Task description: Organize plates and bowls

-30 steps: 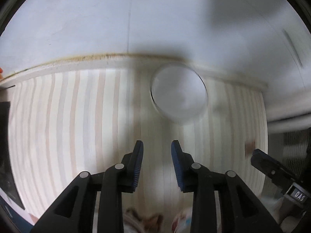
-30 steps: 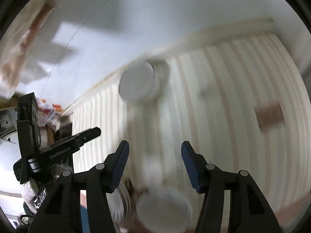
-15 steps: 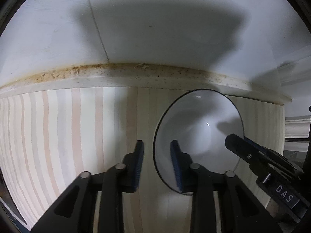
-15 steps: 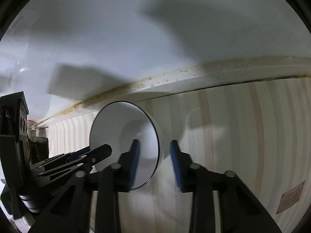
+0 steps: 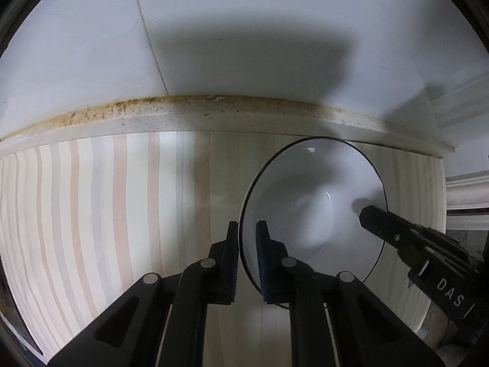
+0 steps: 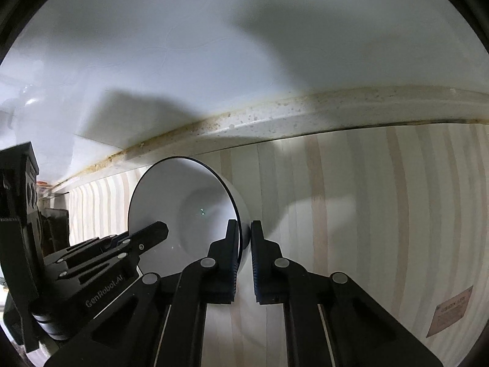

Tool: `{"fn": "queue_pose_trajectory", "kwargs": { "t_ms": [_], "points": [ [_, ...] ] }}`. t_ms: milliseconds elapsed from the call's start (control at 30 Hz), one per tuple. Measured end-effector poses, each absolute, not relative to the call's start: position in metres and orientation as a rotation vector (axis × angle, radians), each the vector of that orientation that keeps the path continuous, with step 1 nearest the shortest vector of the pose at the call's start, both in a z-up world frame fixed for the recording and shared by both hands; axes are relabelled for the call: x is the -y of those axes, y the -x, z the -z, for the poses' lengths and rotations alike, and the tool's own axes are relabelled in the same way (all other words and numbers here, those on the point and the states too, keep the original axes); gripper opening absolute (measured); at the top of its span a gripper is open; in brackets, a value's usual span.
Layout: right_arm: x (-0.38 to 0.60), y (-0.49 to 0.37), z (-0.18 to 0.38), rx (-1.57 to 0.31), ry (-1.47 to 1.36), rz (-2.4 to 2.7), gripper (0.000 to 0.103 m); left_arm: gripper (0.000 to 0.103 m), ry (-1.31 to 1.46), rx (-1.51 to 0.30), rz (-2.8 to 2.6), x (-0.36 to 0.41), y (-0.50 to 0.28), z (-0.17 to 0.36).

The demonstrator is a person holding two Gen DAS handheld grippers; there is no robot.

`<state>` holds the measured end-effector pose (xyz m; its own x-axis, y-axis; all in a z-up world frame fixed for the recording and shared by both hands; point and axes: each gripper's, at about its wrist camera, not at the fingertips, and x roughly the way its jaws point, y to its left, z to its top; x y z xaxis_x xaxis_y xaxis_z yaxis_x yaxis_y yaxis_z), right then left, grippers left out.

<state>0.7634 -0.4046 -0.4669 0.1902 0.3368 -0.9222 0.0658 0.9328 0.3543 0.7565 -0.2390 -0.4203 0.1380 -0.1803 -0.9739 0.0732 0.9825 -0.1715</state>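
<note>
A white bowl with a thin dark rim stands upright on the striped counter, near its back edge, just in front of the stained strip that meets the wall. The left tongs have just closed on the bowl's left rim, one finger outside the wall and one inside. The right tongs have just closed on the opposite rim in the same way. The bowl looks like glazed ceramic: stiff, fairly heavy for its size, slick under the pads and liable to chip or break if dropped. The thin rim is the only part narrow enough to pinch; two opposed holds should keep the bowl level when lifted.
</note>
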Motion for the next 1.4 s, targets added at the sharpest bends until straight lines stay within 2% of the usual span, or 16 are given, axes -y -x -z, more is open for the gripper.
{"fn": "queue_pose_trajectory", "kwargs": {
  "t_ms": [600,900,1100,1400],
  "points": [
    [0.405,-0.670,0.381,-1.284,-0.335,-0.212,0.009,0.009,0.043,-1.327,0.264,0.238,-0.664,0.335],
    [0.421,-0.587,0.345,-1.248,-0.356,-0.182,0.009,0.009,-0.008,-1.329,0.331,0.249,-0.596,0.321],
    [0.435,-0.528,0.342,-1.250,-0.380,-0.158,0.009,0.009,-0.038,-1.346,0.381,0.256,-0.552,0.321],
    [0.450,-0.459,0.381,-1.314,-0.450,-0.122,0.009,0.009,-0.075,-1.415,0.413,0.265,-0.507,0.348]
  ]
}}
